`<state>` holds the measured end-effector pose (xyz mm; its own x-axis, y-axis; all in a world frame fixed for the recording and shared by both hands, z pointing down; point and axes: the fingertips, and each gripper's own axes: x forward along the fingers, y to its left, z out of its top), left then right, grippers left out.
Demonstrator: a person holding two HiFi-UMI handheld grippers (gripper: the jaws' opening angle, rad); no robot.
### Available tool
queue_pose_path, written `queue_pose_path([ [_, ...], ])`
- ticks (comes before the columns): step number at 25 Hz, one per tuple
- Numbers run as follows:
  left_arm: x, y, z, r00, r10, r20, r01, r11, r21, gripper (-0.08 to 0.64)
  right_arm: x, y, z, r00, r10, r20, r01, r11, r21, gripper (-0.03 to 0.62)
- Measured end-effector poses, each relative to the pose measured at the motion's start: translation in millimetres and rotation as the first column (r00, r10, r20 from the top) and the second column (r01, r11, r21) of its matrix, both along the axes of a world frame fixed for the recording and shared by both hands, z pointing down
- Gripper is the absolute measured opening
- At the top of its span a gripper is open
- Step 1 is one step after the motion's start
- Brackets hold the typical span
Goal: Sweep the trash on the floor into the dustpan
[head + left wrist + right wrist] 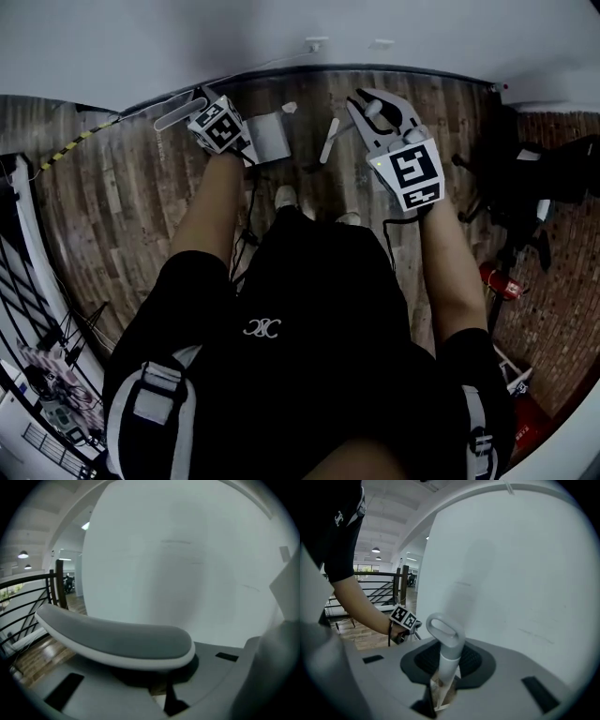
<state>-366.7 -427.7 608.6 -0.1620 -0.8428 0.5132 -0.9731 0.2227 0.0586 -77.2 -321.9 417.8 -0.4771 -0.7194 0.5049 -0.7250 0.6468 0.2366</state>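
Note:
My left gripper [201,107] is shut on the long grey, white-edged dustpan handle [178,114], which crosses the left gripper view [117,639] just above the jaws. The grey dustpan [269,139] sits on the wooden floor near the wall. My right gripper [372,103] is shut on the broom handle [446,653], a white shaft ending in a grey loop that stands up between the jaws. The broom's white lower part [329,141] slants to the floor right of the dustpan. A small white scrap of trash [289,108] lies by the baseboard.
A white wall [300,28] runs along the far edge of the wooden floor. A black railing [28,281] stands at the left. At the right are black equipment [530,183] and a red extinguisher [499,279]. The person's shoes [284,197] stand behind the dustpan.

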Motion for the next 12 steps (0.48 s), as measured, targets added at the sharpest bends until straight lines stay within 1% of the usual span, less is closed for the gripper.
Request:
queue_pose_path([
  [3, -38, 6, -1, 0.992, -0.125, -0.034, 0.124, 0.992, -0.019, 0.023, 0, -8, 0, 1.0, -0.008, -0.01, 0.008, 1.0, 0.008, 0.08],
  [6, -65, 13, -5, 0.973, -0.223, -0.066, 0.222, 0.975, -0.027, 0.023, 0, -20, 3, 1.0, -0.026, -0.014, 0.026, 1.0, 0.015, 0.08],
  [8, -72, 15, -8, 0.962, -0.262, -0.077, 0.261, 0.965, -0.021, 0.023, 4, -32, 8, 0.999, -0.035, -0.015, 0.035, 0.999, 0.015, 0.08],
  [12, -67, 11, -8, 0.95, -0.299, -0.09, 0.301, 0.954, 0.0, 0.023, 8, -63, 26, 0.997, -0.072, -0.017, 0.072, 0.997, 0.003, 0.08],
])
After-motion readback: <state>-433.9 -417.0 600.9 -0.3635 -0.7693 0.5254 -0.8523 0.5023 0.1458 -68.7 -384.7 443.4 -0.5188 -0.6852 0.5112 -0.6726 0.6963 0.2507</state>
